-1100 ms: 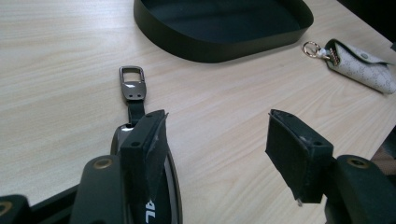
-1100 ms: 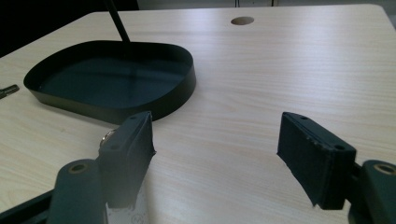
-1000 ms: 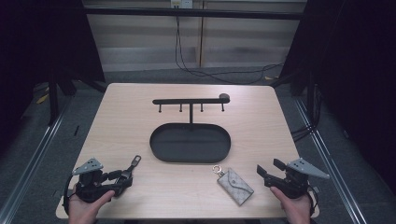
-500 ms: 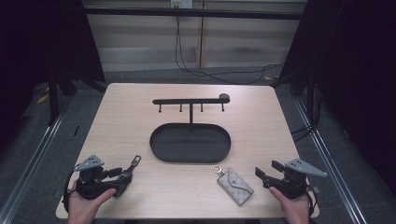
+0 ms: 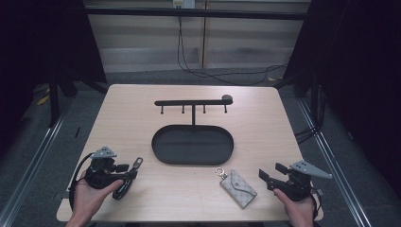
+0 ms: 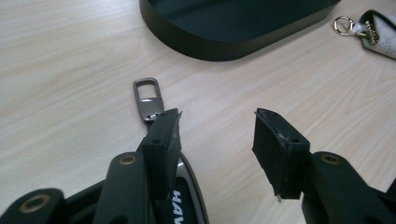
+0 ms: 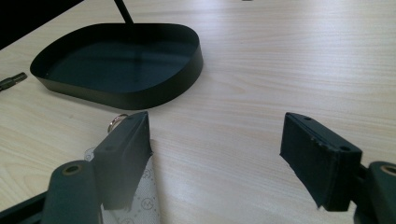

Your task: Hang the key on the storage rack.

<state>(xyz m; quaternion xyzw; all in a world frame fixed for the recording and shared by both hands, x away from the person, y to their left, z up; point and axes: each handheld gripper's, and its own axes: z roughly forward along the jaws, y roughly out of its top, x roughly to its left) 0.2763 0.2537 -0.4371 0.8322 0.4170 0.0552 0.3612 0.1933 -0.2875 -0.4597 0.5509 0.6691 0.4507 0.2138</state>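
A light wooden table [image 5: 118, 113] is seen from above, filling the middle of the frame. At its centre a black oval tray [image 5: 193, 144] is set, and from the tray's far edge a thin post rises to a black hook bar [image 5: 191, 102] with four small pegs. In the lower left of the frame the left gripper [image 5: 124, 172] is held in a hand [image 5: 90, 198] at the table's near edge; its jaws are spread apart with nothing between them. A black key fob with a metal clasp [image 6: 148, 98] is seen on the wood just under and ahead of the left-hand jaw in the left gripper view, the clasp end pointing toward the tray. In the lower right the right gripper [image 5: 270, 175] is held low over the table, jaws likewise wide apart and empty. A grey patterned key pouch [image 5: 238, 187] with a metal ring [image 5: 221, 172] is laid flat between the tray and the right gripper, just beside the latter's jaw tips, near the tray's rim.
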